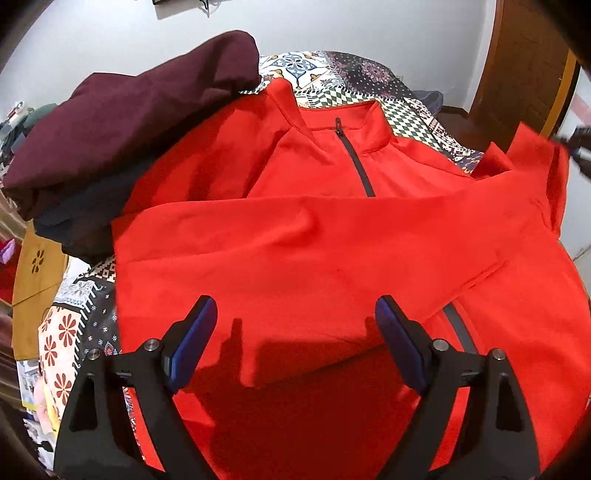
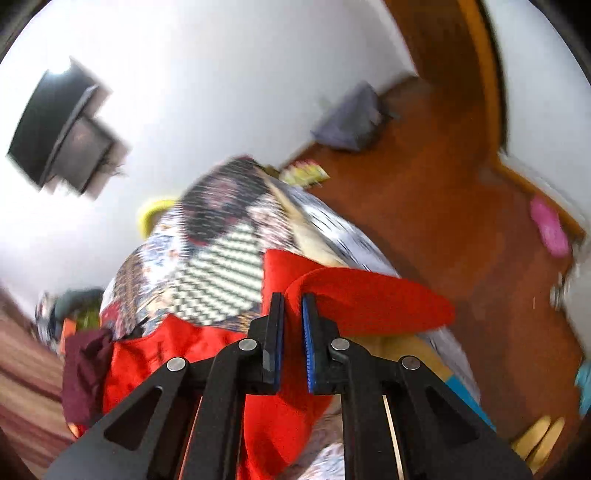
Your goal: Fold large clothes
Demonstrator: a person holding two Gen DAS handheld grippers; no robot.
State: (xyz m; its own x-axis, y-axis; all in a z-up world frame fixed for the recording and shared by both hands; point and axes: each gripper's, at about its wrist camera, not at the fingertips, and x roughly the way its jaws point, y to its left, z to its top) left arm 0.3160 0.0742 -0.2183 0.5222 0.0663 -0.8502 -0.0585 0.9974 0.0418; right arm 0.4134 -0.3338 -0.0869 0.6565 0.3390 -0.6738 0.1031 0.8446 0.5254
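On the bed (image 1: 413, 110), over a patchwork-print cover, lies the red zip-neck jacket (image 1: 332, 236), front up, collar away from the left camera, dark zipper (image 1: 356, 162) running down from the neck. One sleeve (image 1: 295, 221) is folded across the chest. Left gripper (image 1: 295, 328) hovers above the lower front, fingers (image 1: 197, 332) spread wide, nothing between them. Right gripper (image 2: 293, 332) has its fingers (image 2: 308, 343) nearly pressed together, pinching a fold of the red jacket (image 2: 369, 299) at the bed's edge; that view is blurred. Maroon garment (image 1: 122, 125) is piled on a dark one (image 1: 88, 218) beside the jacket's shoulder, touching it. Beyond: white wall (image 1: 332, 26), wooden door (image 1: 524, 74), brown floor (image 2: 461, 221), pink slipper (image 2: 550, 225).
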